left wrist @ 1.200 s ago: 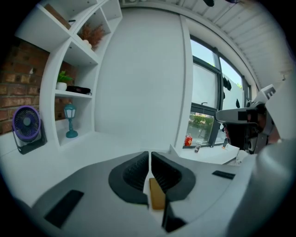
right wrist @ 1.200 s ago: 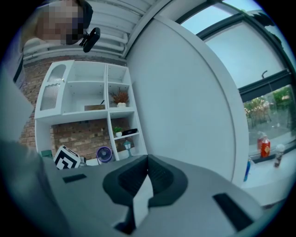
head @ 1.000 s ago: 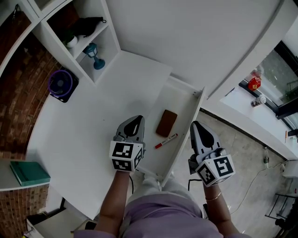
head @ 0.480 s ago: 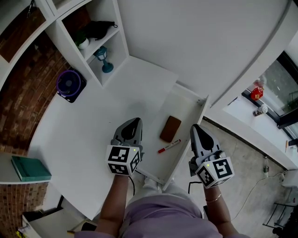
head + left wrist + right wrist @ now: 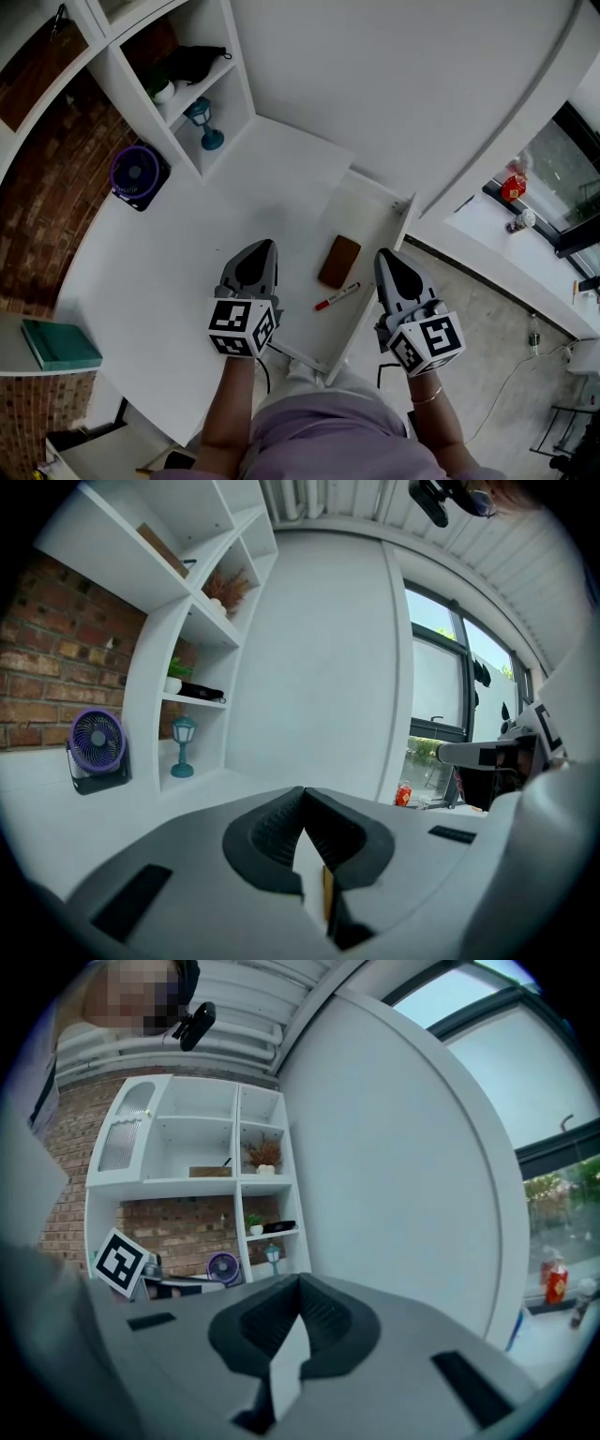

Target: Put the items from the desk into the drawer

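The white drawer (image 5: pixel 379 200) stands pulled open at the desk's right edge. Inside it lie a brown flat block (image 5: pixel 338 261) and a red marker (image 5: pixel 336 296) with a white cap end. My left gripper (image 5: pixel 260 247) hovers over the white desk (image 5: pixel 178 253), just left of the drawer, shut and empty; its pads meet in the left gripper view (image 5: pixel 305 795). Just right of the drawer's side wall, out over the floor, my right gripper (image 5: pixel 383 255) is also shut with nothing in it, its tips touching in the right gripper view (image 5: pixel 300 1282).
A purple fan (image 5: pixel 138 173) sits at the desk's back left beside a white shelf unit (image 5: pixel 228 66) holding a teal lamp (image 5: pixel 202 123). A green book (image 5: pixel 60 344) lies on a low shelf at left. A window sill with a red bottle (image 5: pixel 512 187) is at right.
My left gripper has risen a little and drifted left, away from the drawer's edge. The right gripper has stayed about where it was. The block and marker have not moved.
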`<act>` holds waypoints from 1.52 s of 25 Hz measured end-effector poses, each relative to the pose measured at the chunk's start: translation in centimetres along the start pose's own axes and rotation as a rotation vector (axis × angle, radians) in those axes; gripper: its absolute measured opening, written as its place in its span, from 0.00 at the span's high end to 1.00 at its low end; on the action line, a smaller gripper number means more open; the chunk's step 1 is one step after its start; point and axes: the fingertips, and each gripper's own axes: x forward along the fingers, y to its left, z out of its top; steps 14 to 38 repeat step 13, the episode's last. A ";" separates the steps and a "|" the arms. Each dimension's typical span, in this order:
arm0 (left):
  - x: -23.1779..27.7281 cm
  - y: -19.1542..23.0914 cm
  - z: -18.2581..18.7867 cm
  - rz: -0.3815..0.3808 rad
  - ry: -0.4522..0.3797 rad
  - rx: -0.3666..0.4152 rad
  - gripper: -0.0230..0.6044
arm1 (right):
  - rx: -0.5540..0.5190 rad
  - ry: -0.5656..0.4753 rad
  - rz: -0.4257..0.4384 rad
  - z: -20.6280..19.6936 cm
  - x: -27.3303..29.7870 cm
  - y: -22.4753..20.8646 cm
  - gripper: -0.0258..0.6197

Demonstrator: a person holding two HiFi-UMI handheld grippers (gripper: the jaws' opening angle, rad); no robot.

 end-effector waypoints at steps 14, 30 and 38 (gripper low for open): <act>0.3 -1.2 0.5 -0.005 -0.006 0.056 0.96 | -0.004 0.008 0.009 -0.1 0.1 -0.2 0.96; 0.3 -1.2 0.5 -0.005 -0.006 0.056 0.96 | -0.004 0.008 0.009 -0.1 0.1 -0.2 0.96; 0.3 -1.2 0.5 -0.005 -0.006 0.056 0.96 | -0.004 0.008 0.009 -0.1 0.1 -0.2 0.96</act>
